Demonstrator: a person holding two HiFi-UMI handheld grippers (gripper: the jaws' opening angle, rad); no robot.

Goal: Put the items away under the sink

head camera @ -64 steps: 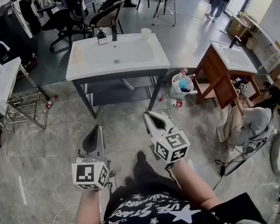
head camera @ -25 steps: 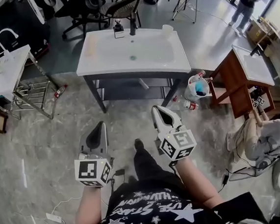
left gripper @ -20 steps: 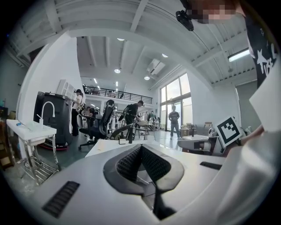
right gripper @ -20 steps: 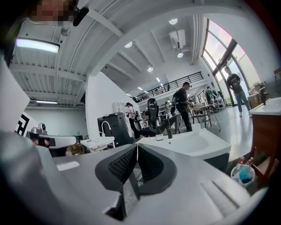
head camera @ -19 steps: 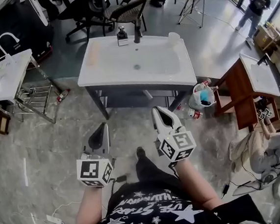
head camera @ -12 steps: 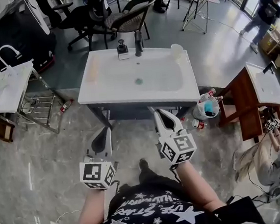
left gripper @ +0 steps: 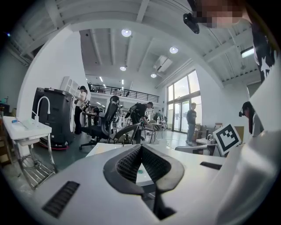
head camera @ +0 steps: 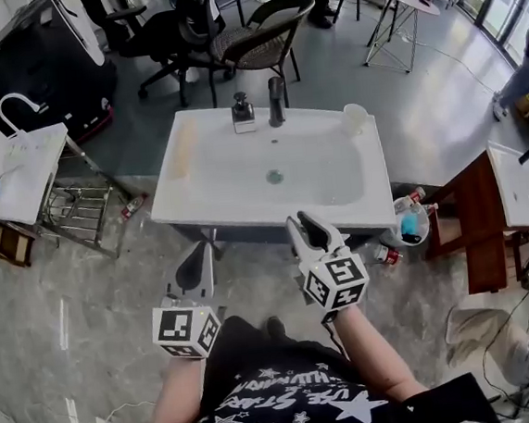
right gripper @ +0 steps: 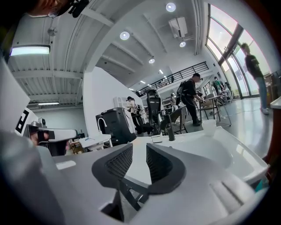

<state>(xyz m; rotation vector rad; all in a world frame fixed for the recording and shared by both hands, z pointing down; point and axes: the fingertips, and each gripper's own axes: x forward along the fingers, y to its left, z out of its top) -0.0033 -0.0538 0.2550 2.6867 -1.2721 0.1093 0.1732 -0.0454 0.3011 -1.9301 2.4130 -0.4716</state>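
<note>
Task is only beginning: closed, empty left gripper (head camera: 199,251) and right gripper (head camera: 306,222), jaws just opening on nothing, are hovering before the white rectangular ceramic sink (head camera: 247,219), while the plastic bottles and white bag (head camera: 411,222) are lying unstowed on the grey stone floor (head camera: 96,296) beside its right end.

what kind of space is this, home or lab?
Probably an open lab or workshop hall, not a home: a freestanding white sink, a second sink stand at left, a wooden one at right, office chairs behind.
</note>
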